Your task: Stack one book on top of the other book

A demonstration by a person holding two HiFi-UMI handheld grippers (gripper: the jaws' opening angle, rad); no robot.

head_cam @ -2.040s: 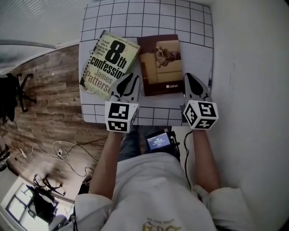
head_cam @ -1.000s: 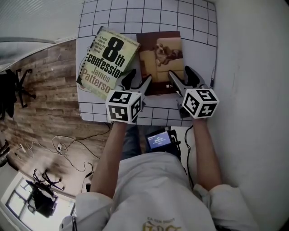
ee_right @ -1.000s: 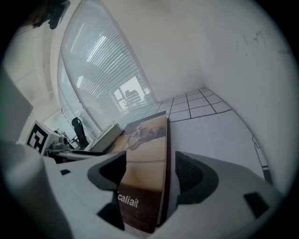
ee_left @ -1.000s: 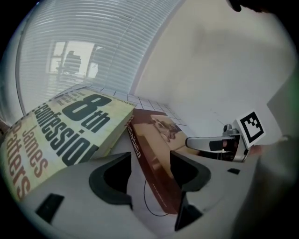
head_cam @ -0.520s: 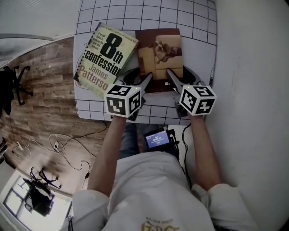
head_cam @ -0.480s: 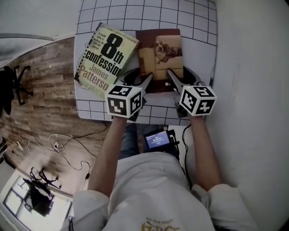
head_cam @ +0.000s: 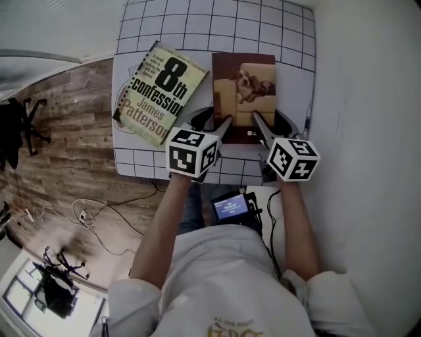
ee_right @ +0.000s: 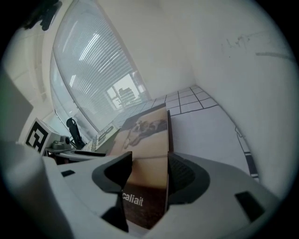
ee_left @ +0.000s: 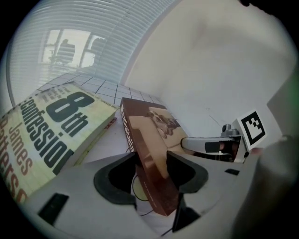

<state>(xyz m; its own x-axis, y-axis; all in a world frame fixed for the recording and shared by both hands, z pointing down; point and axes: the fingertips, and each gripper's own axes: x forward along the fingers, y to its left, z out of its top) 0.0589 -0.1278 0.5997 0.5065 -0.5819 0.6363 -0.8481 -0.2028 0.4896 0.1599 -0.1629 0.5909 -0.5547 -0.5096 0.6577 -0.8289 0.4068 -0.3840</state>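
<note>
Brown book [head_cam: 245, 85], upper centre on the counter [head_cam: 197, 20] beside the pale paperback [head_cam: 161, 89], looks stiff, light, glossy-slick; left gripper [head_cam: 212, 122] and right gripper [head_cam: 271, 122] have just been closing, each pinching a near corner, where I'd hold.

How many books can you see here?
2. A green paperback lies on the table's left; a brown dog-cover book is right of it. None seems hidden.
</note>
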